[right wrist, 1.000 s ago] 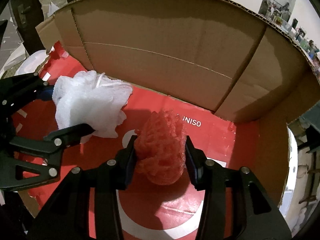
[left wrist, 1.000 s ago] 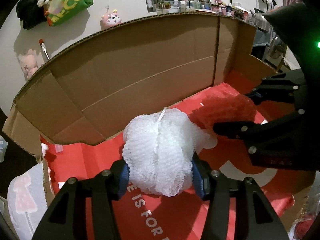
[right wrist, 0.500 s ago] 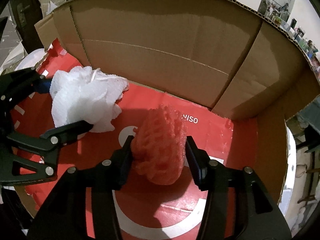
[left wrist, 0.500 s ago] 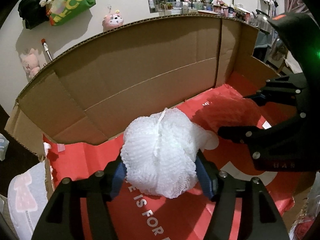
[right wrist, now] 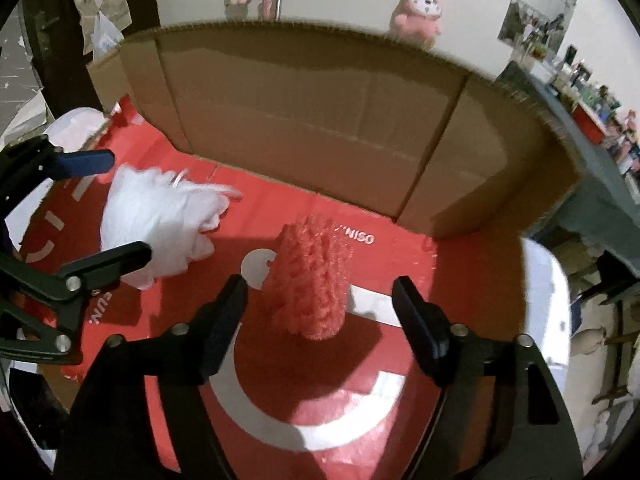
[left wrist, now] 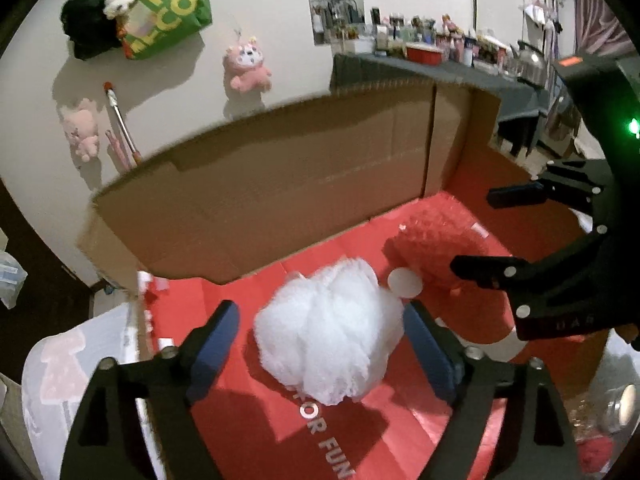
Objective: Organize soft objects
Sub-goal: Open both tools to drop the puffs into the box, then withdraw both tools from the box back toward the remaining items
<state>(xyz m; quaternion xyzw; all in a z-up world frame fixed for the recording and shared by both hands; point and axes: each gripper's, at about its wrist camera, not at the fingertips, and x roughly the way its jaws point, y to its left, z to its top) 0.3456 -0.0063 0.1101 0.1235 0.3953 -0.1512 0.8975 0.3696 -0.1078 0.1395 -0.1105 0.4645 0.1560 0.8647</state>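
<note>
A white mesh bath puff [left wrist: 328, 332] lies on the red floor of a cardboard box [left wrist: 280, 184]. My left gripper [left wrist: 320, 344] straddles it, jaws opening; both blue pads stand clear of the puff. Beside it to the right lies a red mesh puff [right wrist: 316, 280], loose between the opening jaws of my right gripper [right wrist: 320, 308]. In the right wrist view the white puff [right wrist: 160, 216] sits at the left, with the left gripper [right wrist: 116, 208] around it. In the left wrist view the red puff [left wrist: 436, 248] is partly hidden behind the right gripper [left wrist: 484, 232].
The box's brown cardboard wall [right wrist: 320, 128] rises behind both puffs, with a side wall at the right [right wrist: 500, 168]. Pink plush toys [left wrist: 246, 66] and a green bag [left wrist: 168, 4] hang on the wall beyond. A cluttered shelf [left wrist: 440, 48] stands at the back right.
Both grippers have opened and let go of their puffs, which now rest on the box floor. Both grippers have lifted slightly, showing more of the room above the box wall.
</note>
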